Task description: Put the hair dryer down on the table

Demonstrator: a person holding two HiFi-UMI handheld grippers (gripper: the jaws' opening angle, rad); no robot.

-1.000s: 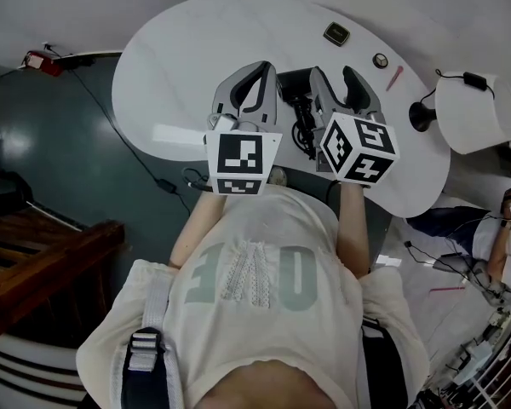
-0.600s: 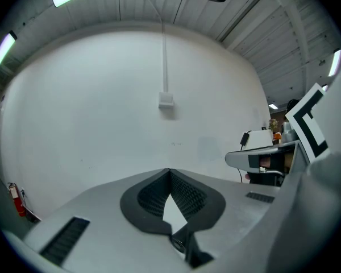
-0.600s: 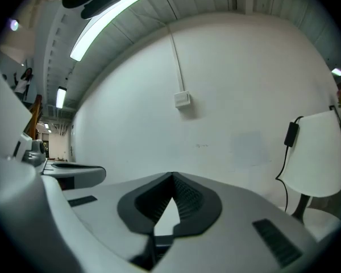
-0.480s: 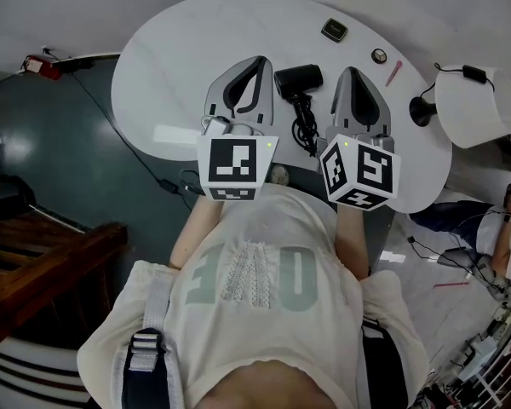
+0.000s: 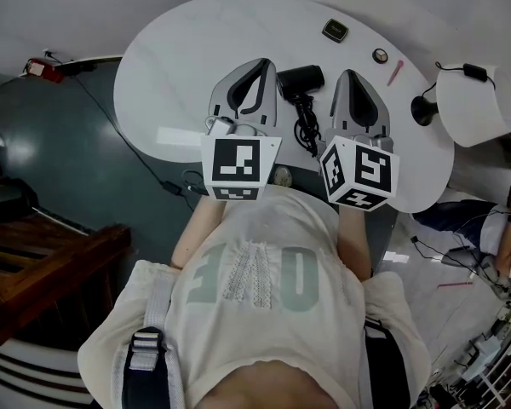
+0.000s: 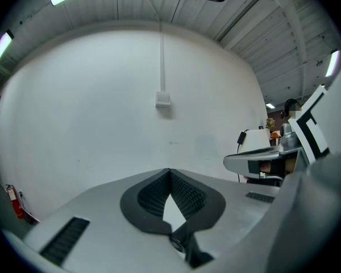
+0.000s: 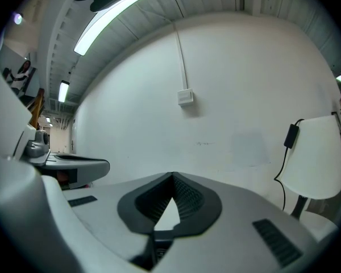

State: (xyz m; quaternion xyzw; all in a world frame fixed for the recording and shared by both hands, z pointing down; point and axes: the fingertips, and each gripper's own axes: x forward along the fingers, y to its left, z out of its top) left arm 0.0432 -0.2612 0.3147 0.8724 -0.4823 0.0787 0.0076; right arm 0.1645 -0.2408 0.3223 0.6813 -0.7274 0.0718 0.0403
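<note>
On my left, the grey left gripper [image 5: 261, 63] rests over the white rounded table [image 5: 179, 66]. Its own view shows its jaws pressed together at the tips with nothing between them. Just to its right, the black hair dryer [image 5: 300, 78] lies on the tabletop between the two grippers. Its barrel points away from me, and its handle and bunched black cord [image 5: 307, 131] run back toward the near edge. I can't tell whether it touches either gripper. Next comes the grey right gripper [image 5: 349, 73], its jaws likewise closed and empty. Further right on the table lie a small round knob-like object [image 5: 380, 57] and a thin pink stick [image 5: 394, 75], well apart from the dryer.
</note>
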